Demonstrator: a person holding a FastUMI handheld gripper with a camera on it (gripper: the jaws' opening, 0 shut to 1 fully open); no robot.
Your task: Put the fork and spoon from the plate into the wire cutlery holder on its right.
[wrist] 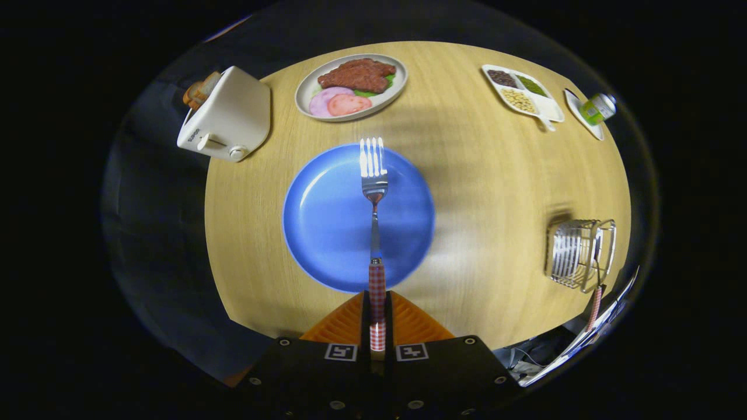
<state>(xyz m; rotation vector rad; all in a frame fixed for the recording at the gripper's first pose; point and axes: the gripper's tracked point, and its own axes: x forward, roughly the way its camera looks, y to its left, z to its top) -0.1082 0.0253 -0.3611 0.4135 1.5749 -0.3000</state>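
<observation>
I'm holding fork (374, 192) in claw (377, 326), fingers pinching checked handle, tines out over blue plate (327, 233). Rigid, light, slick steel; handle grip suiting. Wire cutlery holder (578, 254) sitting right of plate.

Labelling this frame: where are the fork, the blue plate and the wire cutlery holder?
fork (373, 181): gripper view, head below the tines.
blue plate (318, 216): gripper view, bare centre.
wire cutlery holder (569, 254): gripper view, side wires.
</observation>
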